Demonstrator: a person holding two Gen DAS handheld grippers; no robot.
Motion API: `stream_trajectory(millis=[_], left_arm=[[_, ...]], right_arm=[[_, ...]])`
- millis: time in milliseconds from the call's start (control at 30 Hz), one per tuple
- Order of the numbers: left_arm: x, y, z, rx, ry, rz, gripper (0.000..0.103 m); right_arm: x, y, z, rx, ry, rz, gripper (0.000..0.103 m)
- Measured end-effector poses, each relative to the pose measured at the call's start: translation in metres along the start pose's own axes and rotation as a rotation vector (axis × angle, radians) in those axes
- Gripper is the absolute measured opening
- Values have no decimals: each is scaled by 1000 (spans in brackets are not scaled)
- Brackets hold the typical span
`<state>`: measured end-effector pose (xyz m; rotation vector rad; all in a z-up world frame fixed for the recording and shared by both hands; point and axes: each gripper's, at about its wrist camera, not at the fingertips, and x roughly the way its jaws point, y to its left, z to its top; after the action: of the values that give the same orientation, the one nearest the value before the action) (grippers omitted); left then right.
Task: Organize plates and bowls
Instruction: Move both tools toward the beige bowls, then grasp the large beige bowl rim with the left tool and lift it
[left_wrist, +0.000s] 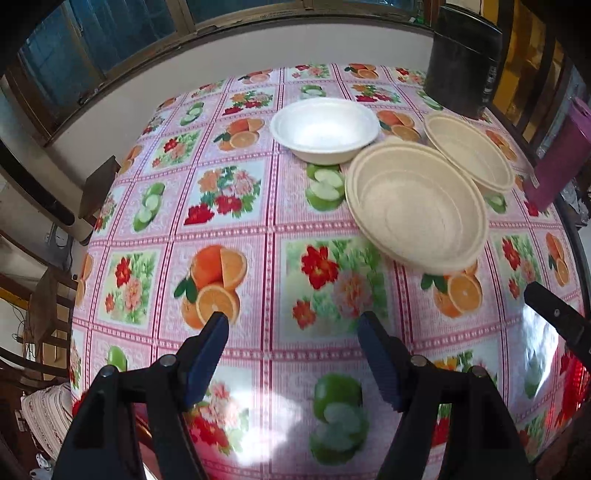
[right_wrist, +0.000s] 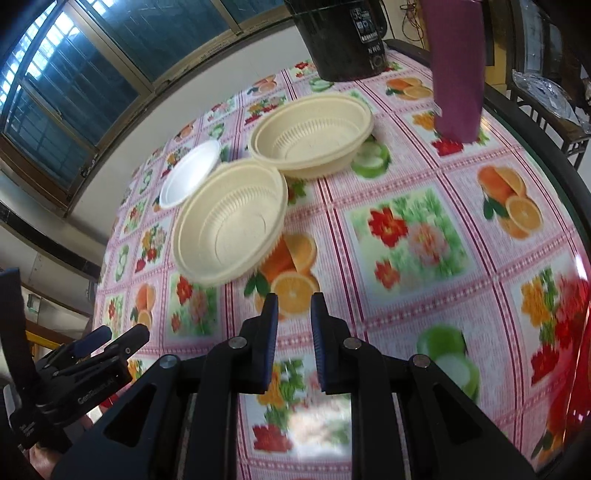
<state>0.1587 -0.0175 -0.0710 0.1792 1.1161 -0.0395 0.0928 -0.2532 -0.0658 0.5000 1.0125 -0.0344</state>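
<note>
Bowls beyond both empty tongs

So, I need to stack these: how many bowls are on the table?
3: a white bowl farthest back, a beige bowl nearest the tongs, another beige bowl behind it by the black pot. None looks hidden.

— I see a glossy plastic tablecloth, glare near its front edge. The 2 beige bowls look matt, ribbed inside.
— And the white bowl?
— I'd say foam, dull and smooth. My gripper pads look ridged blue rubber.
</note>
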Motion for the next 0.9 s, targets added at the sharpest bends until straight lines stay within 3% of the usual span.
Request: stream_trajectory(millis=[233, 567, 900], left_arm=[[4, -3, 33, -15, -29, 30, 75], [12, -4, 49, -29, -15, 58, 77], [38, 1, 65, -128, 57, 11, 86]], right_arm=[[12, 5, 29, -15, -10, 35, 19], [33, 17, 49, -34, 18, 67, 20], [51, 18, 61, -55, 32, 27, 45]])
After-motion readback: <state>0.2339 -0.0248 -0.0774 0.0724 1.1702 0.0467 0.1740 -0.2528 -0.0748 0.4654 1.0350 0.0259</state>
